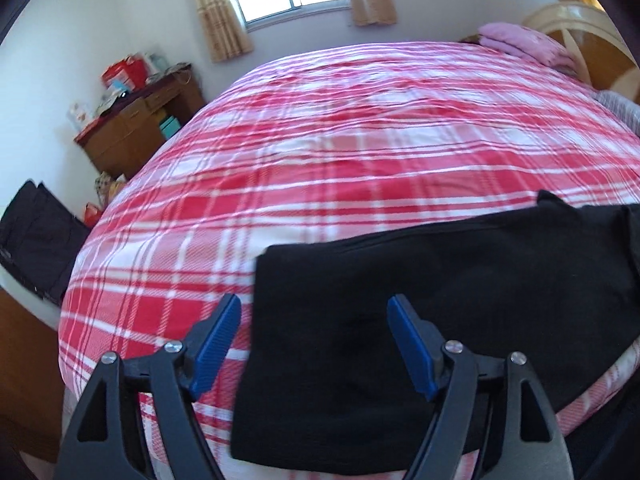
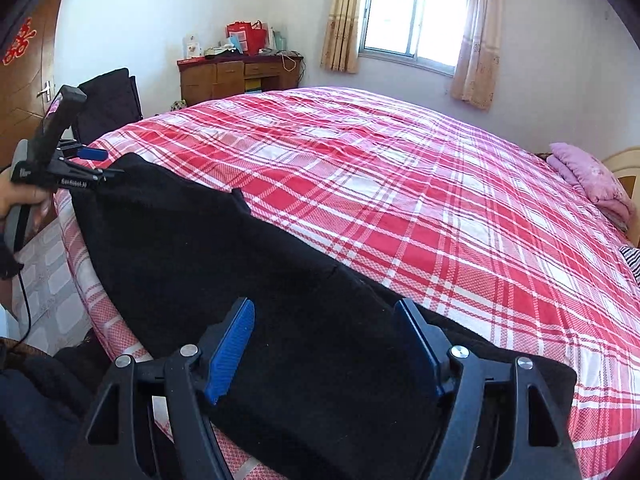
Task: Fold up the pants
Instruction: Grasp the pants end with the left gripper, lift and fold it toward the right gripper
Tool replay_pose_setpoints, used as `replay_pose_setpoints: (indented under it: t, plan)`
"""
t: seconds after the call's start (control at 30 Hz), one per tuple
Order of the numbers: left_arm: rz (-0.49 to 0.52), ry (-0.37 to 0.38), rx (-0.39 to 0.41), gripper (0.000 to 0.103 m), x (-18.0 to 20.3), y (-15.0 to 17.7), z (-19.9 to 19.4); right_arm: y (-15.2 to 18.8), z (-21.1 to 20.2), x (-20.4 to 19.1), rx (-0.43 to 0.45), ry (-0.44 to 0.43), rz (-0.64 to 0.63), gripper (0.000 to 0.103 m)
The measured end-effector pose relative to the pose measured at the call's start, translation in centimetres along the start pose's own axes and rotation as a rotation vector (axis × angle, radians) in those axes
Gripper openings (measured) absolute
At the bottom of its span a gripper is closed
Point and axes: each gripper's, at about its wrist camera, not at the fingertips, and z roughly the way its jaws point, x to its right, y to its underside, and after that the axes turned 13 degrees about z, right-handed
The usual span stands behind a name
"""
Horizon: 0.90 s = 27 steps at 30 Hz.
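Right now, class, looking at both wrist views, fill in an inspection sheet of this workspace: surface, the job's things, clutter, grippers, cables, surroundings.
Surface: bed under a red-and-white plaid cover.
Job's things: black pants lying flat along the near bed edge.
Clutter: folded pink blanket at the far corner.
Grippers: left gripper open above the pants' end; right gripper open over the pants, nothing clamped.
Cables: black cable hanging below the person's left hand.
Surroundings: window with curtains, cluttered wooden desk, door.

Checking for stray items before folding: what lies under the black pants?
The black fabric pants lie on the red-and-white plaid bed cover; anything beneath the cloth itself is covered from view.
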Motion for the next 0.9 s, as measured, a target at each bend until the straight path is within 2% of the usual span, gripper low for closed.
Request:
replay_pose_setpoints:
  t: [0.13, 0.2, 0.4, 0.47, 0.53, 0.6, 0.7, 0.73, 0.9]
  plan:
    - [-0.113, 0.114, 0.001, 0.078, -2.2, 1.9, 1.7, 0.5, 0.7, 0.3, -0.015, 0.021, 0.003, 0.074]
    - [-0.166, 0.166, 0.028, 0.078, -2.7, 2.6, 2.1, 0.6, 0.6, 0.4, -0.014, 0.023, 0.011, 0.074]
    - [-0.175, 0.209, 0.07, 0.078, -2.6, 3.0, 1.9, 0.9, 0.5, 0.0, -0.012, 0.023, -0.001, 0.074]
    - [-0.135, 0.203, 0.05, 0.069, -2.2, 2.6, 2.0, 1.0, 0.5, -0.1, -0.013, 0.021, -0.008, 0.074]
    - [-0.136, 0.214, 0.046, 0.059, -2.2, 2.6, 2.0, 1.1, 0.4, -0.3, -0.012, 0.019, -0.014, 0.074]
    - [-0.143, 0.219, 0.045, 0.053, -2.6, 2.7, 2.1, 1.1, 0.3, -0.4, -0.009, 0.019, -0.019, 0.074]
    - [-0.199, 0.315, 0.058, 0.026, -3.6, 3.0, 2.0, 1.2, 0.3, -0.5, -0.006, 0.019, -0.021, 0.074]
    - [-0.223, 0.351, 0.061, 0.024, -3.8, 3.0, 1.9, 1.1, 0.3, -0.4, -0.005, 0.02, -0.02, 0.074]
    - [-0.268, 0.388, 0.072, 0.022, -4.0, 2.8, 1.3, 1.1, 0.1, -0.1, 0.001, 0.023, -0.01, 0.074]
